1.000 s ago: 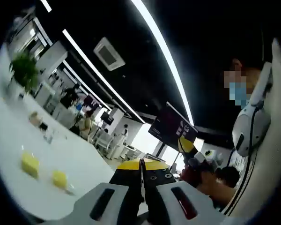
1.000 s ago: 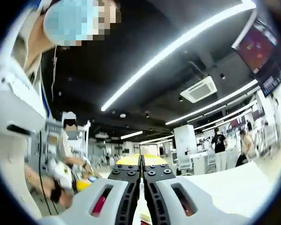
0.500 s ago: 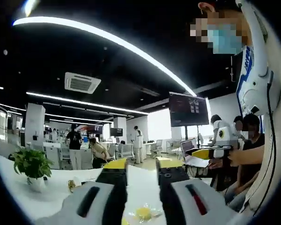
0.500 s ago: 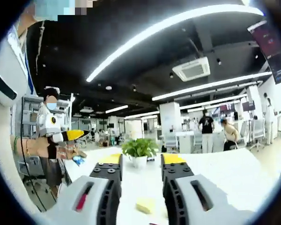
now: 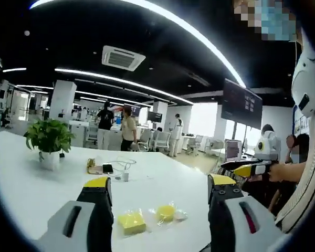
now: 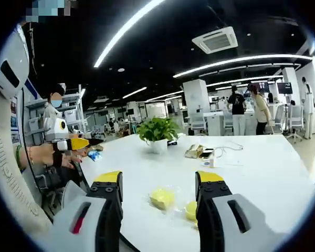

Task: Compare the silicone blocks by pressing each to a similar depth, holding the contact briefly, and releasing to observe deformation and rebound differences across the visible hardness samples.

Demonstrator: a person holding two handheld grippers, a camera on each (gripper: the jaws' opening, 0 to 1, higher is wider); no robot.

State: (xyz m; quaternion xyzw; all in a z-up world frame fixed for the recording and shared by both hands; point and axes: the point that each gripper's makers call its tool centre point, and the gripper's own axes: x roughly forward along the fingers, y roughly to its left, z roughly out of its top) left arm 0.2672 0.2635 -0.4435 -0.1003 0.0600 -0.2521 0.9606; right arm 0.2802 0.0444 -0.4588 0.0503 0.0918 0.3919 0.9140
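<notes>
- Wide white table [image 5: 21, 184] is stretching through an open office under long ceiling light strips, with people standing far back at about 12 o'clock
- In the left gripper view, the left gripper [image 5: 160, 191] is hovering above the table with its jaws spread wide apart, gripping nothing
- Between those jaws, at 6 o'clock, a square yellow silicone block [image 5: 131, 222] and a rounder yellow silicone block [image 5: 166, 212] are lying just beside each other, on what looks like clear wrapping
- A potted plant [image 5: 49, 140] is standing at 9 o'clock, with a phone and cable [image 5: 108, 168] near the middle
- In the right gripper view, the right gripper [image 6: 159, 184] is likewise gaping wide and carrying nothing, above the table [image 6: 262, 173]
- The square block [image 6: 162, 198] and rounder block [image 6: 191, 210] are sitting between its jaws at 6 o'clock, the plant [image 6: 157, 133] at 12 o'clock
</notes>
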